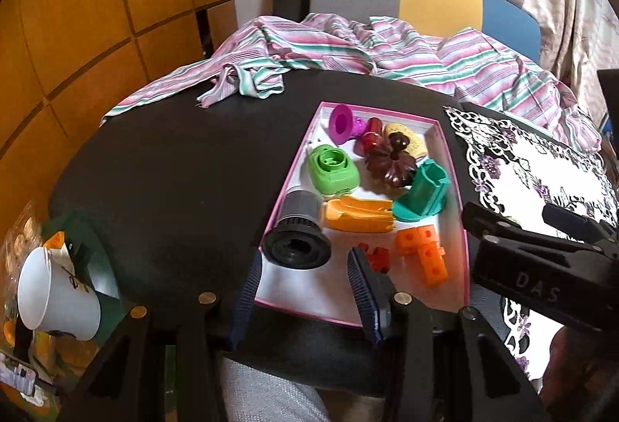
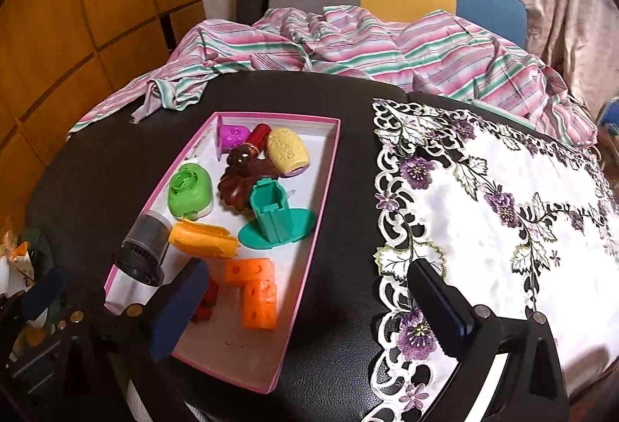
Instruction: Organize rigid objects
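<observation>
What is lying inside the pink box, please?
The pink box holds a teal stand, green piece, orange blocks, grey cylinder. The right gripper finger partly hides a red piece.

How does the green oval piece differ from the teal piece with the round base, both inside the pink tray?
The green oval piece is light green, low and rounded, with a round opening on top. The teal piece is darker blue-green and taller: a boxy hollow column on a flat disc base. The green oval piece lies by the tray's left wall, while the teal piece lies nearer the right wall. Both look like rigid plastic and lie inside the pink tray.
</observation>
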Available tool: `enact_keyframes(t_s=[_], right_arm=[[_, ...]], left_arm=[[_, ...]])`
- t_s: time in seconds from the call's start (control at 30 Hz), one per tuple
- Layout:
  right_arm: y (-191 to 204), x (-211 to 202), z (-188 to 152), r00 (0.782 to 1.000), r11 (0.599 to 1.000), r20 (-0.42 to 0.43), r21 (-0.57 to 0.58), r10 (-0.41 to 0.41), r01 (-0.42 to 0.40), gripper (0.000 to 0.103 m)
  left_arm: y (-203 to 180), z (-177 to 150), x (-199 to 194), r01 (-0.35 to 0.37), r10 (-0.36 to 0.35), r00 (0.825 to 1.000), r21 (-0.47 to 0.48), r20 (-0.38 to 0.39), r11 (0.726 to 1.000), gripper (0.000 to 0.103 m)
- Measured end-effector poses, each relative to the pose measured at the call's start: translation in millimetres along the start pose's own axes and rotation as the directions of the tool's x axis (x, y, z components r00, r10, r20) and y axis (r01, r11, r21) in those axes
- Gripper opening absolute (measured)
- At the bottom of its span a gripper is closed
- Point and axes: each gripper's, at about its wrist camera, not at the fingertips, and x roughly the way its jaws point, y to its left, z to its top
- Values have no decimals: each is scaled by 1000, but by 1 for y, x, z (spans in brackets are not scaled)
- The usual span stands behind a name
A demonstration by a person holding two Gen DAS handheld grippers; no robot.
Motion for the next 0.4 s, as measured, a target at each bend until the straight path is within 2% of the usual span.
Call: enact_keyframes(t_s=[0.1, 0.23, 0.4], right_arm=[[-3, 0, 1, 1000, 1000, -2, 13, 1, -1, 103], [-6, 0, 1, 1000, 1000, 0, 20, 0, 0, 103], [-9, 1, 1, 1000, 999, -4, 37, 8, -8, 103]], left_arm=[[-4, 1, -1, 6, -6, 1000, 11, 5, 1000, 46], [-10, 0, -3, -14, 14, 1000, 40, 21, 999, 46], [-8, -1, -3, -45, 44, 998, 34, 42, 998, 46]])
